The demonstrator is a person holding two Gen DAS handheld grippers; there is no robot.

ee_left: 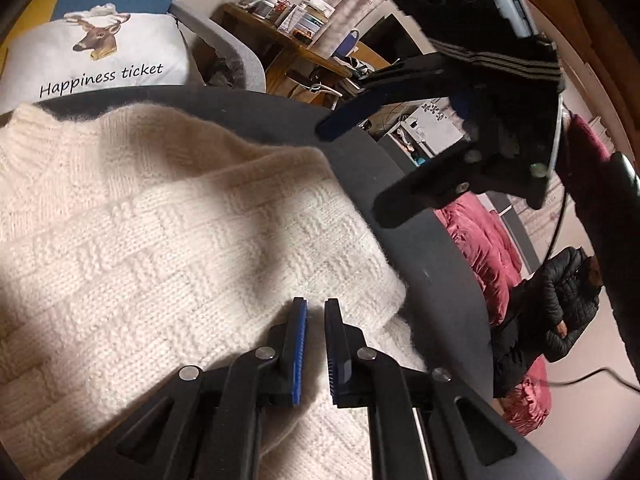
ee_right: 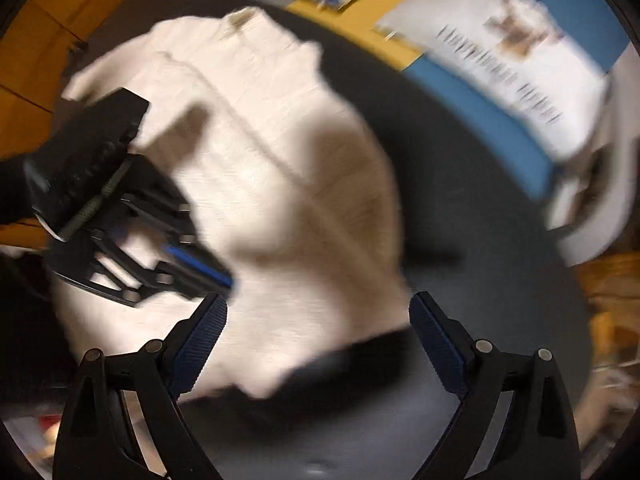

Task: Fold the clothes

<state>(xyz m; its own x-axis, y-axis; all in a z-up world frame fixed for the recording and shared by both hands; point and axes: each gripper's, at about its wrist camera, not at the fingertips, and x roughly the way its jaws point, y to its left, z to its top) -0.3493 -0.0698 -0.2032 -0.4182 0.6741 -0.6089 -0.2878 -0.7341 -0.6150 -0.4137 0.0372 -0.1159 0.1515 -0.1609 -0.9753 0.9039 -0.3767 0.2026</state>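
Observation:
A cream knitted sweater (ee_left: 160, 220) lies spread on a round dark grey table (ee_left: 420, 240). My left gripper (ee_left: 316, 304) hovers over the sweater's right part near its folded edge. Its blue pads (ee_left: 298, 344) stand a narrow gap apart, and I see no fabric pinched between them. My right gripper (ee_left: 360, 168) hangs open above the table's rim, to the right of the sweater. The right wrist view is blurred. There my right gripper (ee_right: 318, 308) is wide open over the sweater's (ee_right: 280, 160) near edge, and the left gripper (ee_right: 224, 278) lies over the sweater's left side.
A white cushion (ee_left: 100, 56) with a deer print lies beyond the table on a blue and yellow surface. A grey chair (ee_left: 228, 52) and a cluttered wooden desk (ee_left: 288, 40) stand behind. At the right are a red quilt (ee_left: 480, 240) and a person in a black jacket (ee_left: 560, 300).

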